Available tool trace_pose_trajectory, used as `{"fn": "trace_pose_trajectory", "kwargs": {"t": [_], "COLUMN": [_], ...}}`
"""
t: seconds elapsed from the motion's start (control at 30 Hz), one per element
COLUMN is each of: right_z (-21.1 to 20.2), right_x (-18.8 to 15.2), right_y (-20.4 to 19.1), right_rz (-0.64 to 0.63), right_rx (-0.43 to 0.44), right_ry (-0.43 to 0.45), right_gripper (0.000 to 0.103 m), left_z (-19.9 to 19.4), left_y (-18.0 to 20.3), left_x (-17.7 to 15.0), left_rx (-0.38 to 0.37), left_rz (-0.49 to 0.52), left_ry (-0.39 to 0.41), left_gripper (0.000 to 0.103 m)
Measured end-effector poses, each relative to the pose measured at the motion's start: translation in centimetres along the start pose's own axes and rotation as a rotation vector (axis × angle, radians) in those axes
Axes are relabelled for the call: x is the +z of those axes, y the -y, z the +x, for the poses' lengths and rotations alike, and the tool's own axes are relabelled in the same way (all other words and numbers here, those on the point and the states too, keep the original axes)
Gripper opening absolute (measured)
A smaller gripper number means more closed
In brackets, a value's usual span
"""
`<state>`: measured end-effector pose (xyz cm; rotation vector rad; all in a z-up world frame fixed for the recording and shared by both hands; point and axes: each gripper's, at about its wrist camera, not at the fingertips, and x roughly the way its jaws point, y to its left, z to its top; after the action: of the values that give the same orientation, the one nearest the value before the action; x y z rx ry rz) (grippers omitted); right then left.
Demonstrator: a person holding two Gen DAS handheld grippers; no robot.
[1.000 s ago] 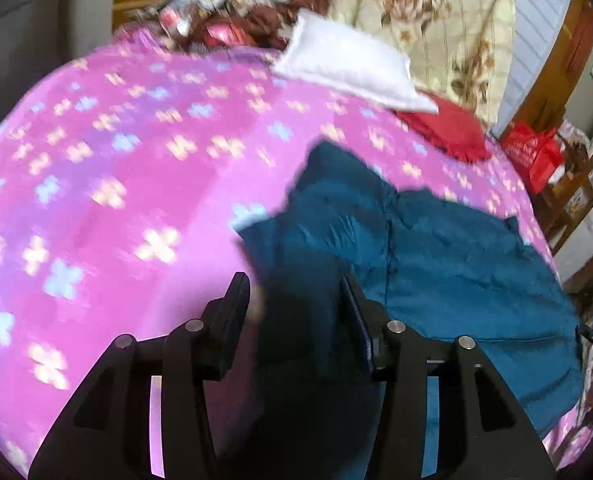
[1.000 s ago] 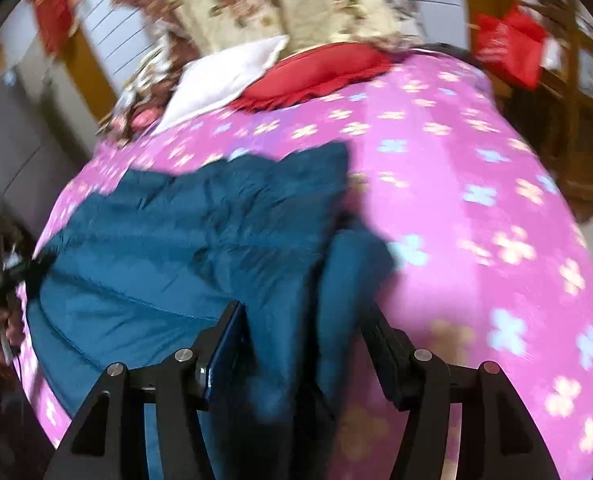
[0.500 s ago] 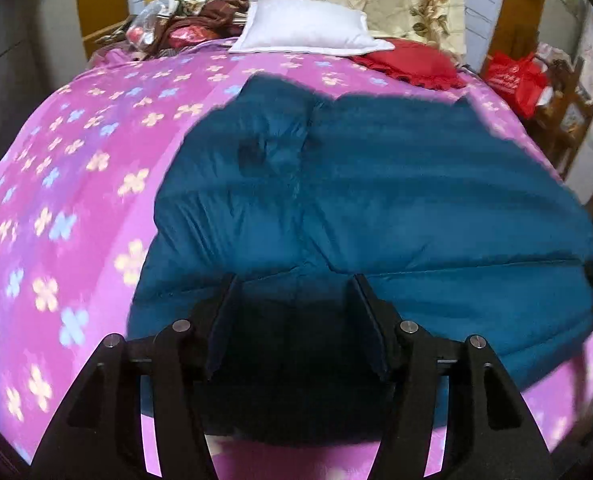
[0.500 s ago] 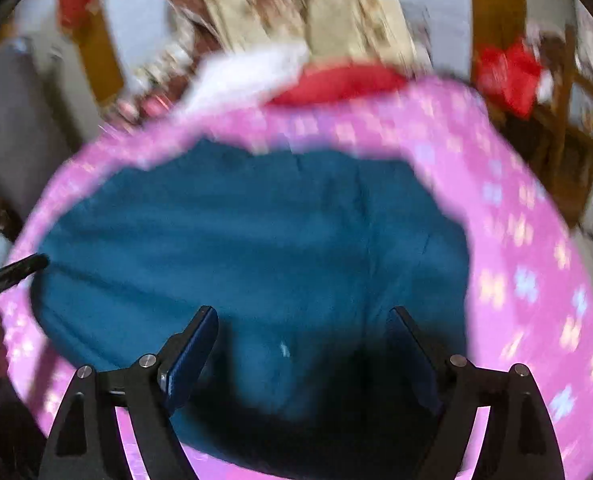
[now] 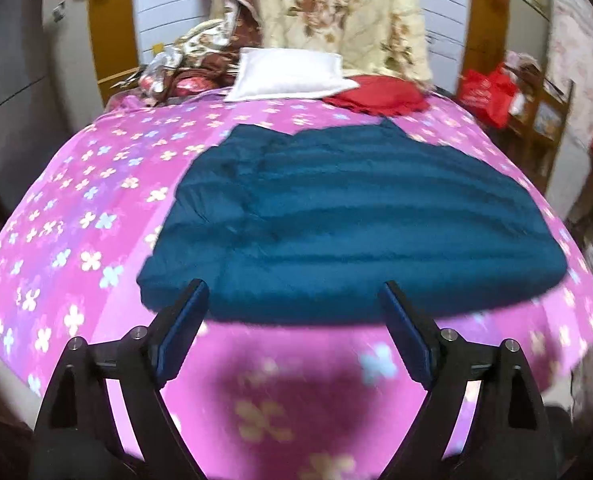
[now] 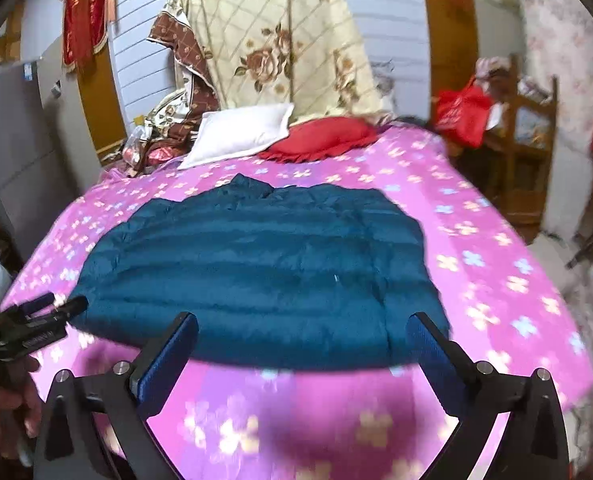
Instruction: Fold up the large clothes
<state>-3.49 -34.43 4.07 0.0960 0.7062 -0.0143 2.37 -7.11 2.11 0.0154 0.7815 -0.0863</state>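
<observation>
A dark teal quilted jacket (image 5: 336, 216) lies flat and folded on the pink flowered bedspread (image 5: 76, 216). It also shows in the right wrist view (image 6: 256, 264). My left gripper (image 5: 294, 300) is open and empty, held above the bed just short of the jacket's near edge. My right gripper (image 6: 302, 332) is open and empty, also just short of the near edge. The left gripper (image 6: 56, 306) shows at the left edge of the right wrist view, beside the jacket's left corner.
A white pillow (image 5: 288, 74) and a red cushion (image 5: 376, 98) lie at the head of the bed. A floral quilt (image 6: 280, 40) hangs behind. A red bag (image 6: 462, 110) and wooden chairs (image 6: 528, 152) stand to the right. Piled clothes (image 5: 184, 64) sit at the back left.
Both grippers held jacket fabric a second ago, carried it over the jacket, let go and opened. They have drawn back toward the bed's near edge. The jacket now lies folded.
</observation>
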Motion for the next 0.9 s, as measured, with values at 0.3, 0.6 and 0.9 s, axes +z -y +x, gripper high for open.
{"fn": "trace_pose_trajectory", "kwargs": {"t": [0.3, 0.6, 0.9], "right_z": [-4.8, -7.2, -8.9], "right_x": [-4.8, -6.2, -6.3], "right_y": [-2.2, -1.4, -0.1], "right_rz": [-0.092, -0.052, -0.02], "right_rx": [-0.032, -0.011, -0.017], "right_ry": [0.003, 0.035, 0.063], "right_gripper": [0.103, 0.103, 0.103], "left_z": [-5.0, -7.0, -7.1], "left_y": [3.6, 5.5, 5.7], "left_x": [-1.9, -3.9, -4.4], "left_rx": [-0.088, -0.061, -0.086], "left_rz": [0.04, 0.09, 0.093], "left_ry": [-0.015, -0.009, -0.013], "left_gripper": [0.091, 0.091, 0.091]}}
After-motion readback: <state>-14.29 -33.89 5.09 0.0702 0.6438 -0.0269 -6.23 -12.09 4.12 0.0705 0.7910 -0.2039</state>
